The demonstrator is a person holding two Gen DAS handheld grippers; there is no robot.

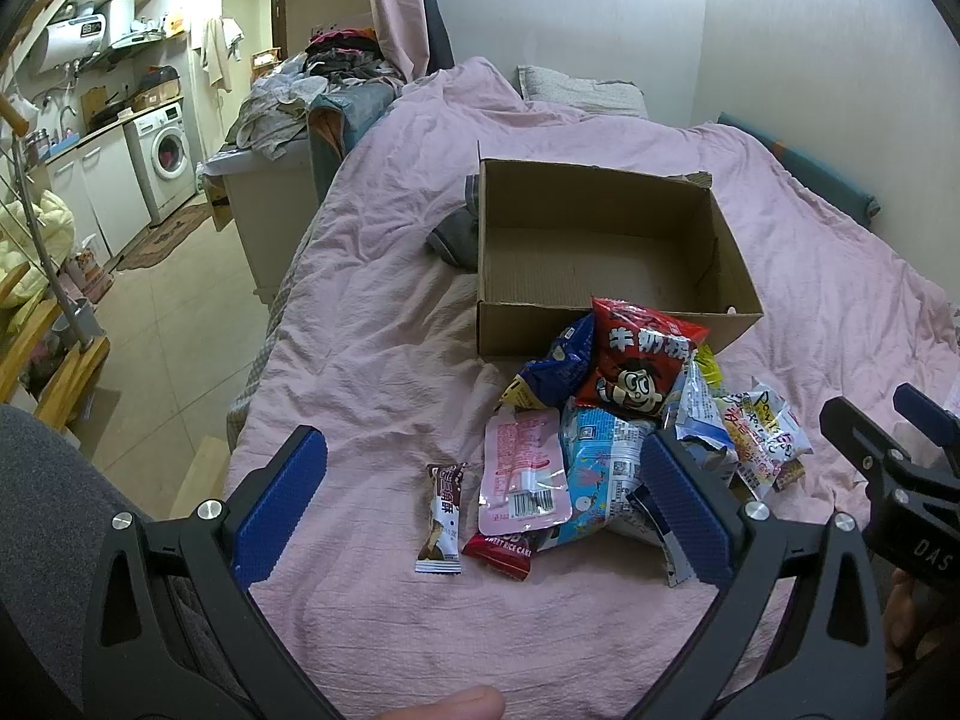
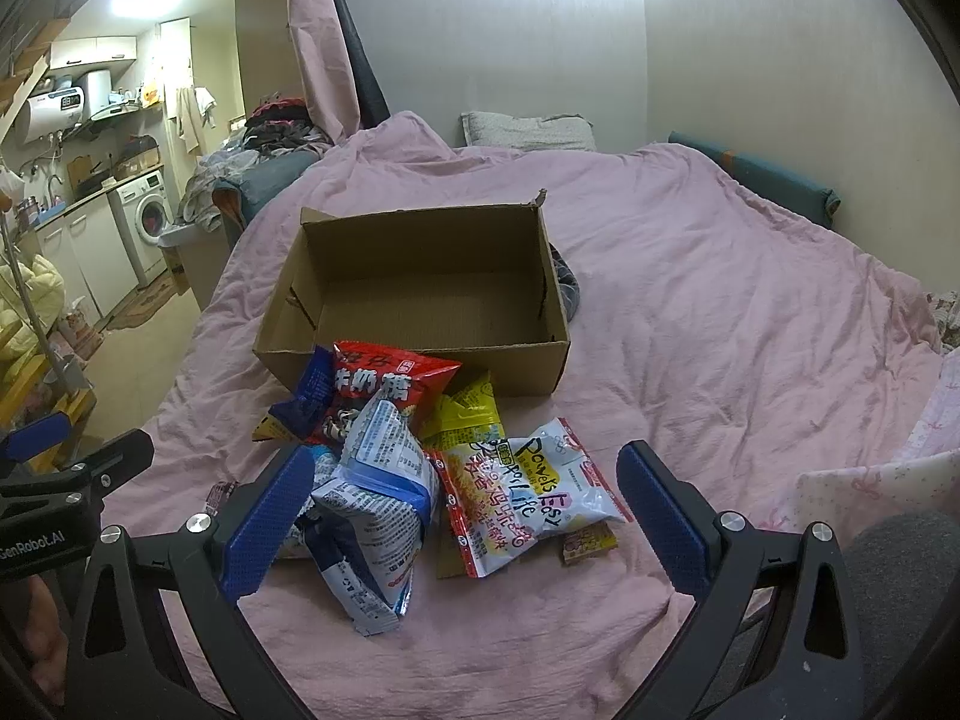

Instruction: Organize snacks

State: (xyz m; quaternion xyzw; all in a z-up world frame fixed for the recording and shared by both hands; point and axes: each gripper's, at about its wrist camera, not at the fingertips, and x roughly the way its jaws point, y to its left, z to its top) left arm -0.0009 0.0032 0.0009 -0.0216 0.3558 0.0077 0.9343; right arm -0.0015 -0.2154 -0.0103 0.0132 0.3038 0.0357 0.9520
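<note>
An open, empty cardboard box [image 1: 606, 252] sits on the pink bedspread; it also shows in the right wrist view [image 2: 420, 294]. A pile of snack packets lies in front of it: a red bag [image 1: 639, 360], a dark blue bag [image 1: 555, 369], a pink pouch [image 1: 525, 468], a small brown bar [image 1: 444, 516] and a light blue bag [image 1: 606, 468]. In the right wrist view a white and blue packet [image 2: 375, 498] and a white and red packet [image 2: 528, 492] lie nearest. My left gripper [image 1: 480, 498] is open above the pile. My right gripper [image 2: 468, 510] is open above the packets.
The bed's left edge [image 1: 264, 360] drops to a tiled floor. A dark grey cloth [image 1: 456, 234] lies left of the box. A pillow [image 1: 582, 90] and the wall are behind. A pink patterned cloth [image 2: 888, 480] lies at the right.
</note>
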